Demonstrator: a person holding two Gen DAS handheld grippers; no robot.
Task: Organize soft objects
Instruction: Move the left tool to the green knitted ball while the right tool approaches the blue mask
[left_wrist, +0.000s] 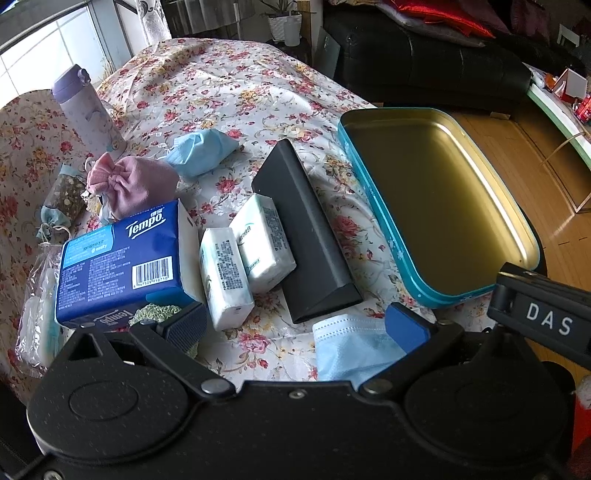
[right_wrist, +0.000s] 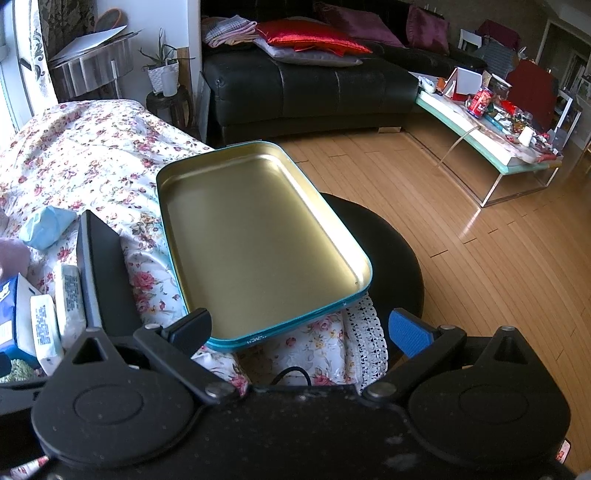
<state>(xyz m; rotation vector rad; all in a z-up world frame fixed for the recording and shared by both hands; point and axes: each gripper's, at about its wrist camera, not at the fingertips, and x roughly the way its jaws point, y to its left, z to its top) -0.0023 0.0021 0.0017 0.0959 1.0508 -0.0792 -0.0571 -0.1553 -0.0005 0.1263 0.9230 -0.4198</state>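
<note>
On the floral tablecloth (left_wrist: 236, 88) lie a blue Tempo tissue pack (left_wrist: 122, 258), two white tissue packs (left_wrist: 225, 277) (left_wrist: 264, 243), a pink pouch (left_wrist: 140, 184), a crumpled blue mask (left_wrist: 201, 149) and a flat blue mask (left_wrist: 351, 347). An empty teal tin with a gold inside (left_wrist: 436, 199) (right_wrist: 258, 240) sits at the table's right edge. My left gripper (left_wrist: 295, 325) hovers open above the near masks and packs, holding nothing. My right gripper (right_wrist: 301, 328) is open over the tin's near edge. Its body shows at the left view's right edge.
A black triangular case (left_wrist: 306, 236) lies between the tissue packs and the tin. A lilac bottle (left_wrist: 86, 107) and a small patterned sachet (left_wrist: 62, 199) stand at the far left. Beyond the table are a wooden floor (right_wrist: 461, 258), a black sofa (right_wrist: 314, 85) and a cluttered low table (right_wrist: 498, 136).
</note>
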